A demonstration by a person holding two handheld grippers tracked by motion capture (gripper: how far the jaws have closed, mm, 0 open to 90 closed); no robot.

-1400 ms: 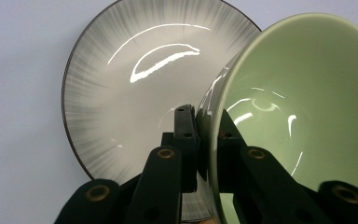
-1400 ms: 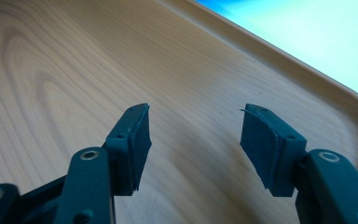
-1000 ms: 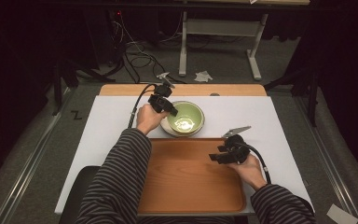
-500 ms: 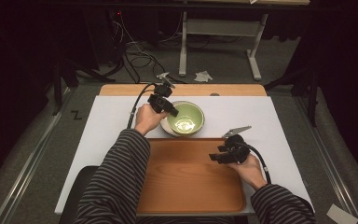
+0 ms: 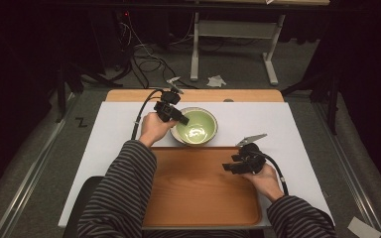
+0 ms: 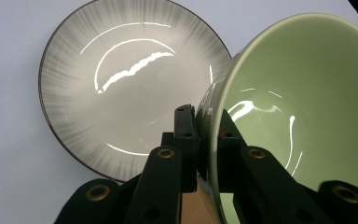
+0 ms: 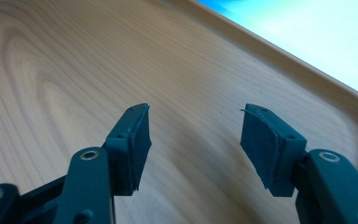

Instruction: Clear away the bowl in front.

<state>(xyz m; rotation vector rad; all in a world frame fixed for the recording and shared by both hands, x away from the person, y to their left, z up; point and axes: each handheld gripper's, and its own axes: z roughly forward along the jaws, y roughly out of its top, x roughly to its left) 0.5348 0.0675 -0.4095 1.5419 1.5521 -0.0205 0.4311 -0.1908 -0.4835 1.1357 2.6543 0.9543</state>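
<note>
Green and glossy, the bowl point(image 5: 197, 127) sits tilted at the far edge of the wooden tray point(image 5: 198, 198), its near-left rim pinched between the fingers point(image 6: 185, 135) of the left gripper point(image 5: 171, 112), one inside and one outside the wall. Beneath it, in the left gripper view, lies a grey streaked plate point(image 6: 121, 84) on the white counter point(image 5: 114, 144). The right gripper point(image 7: 193, 140) hovers over the tray's right side, its fingers wide apart and holding nothing.
</note>
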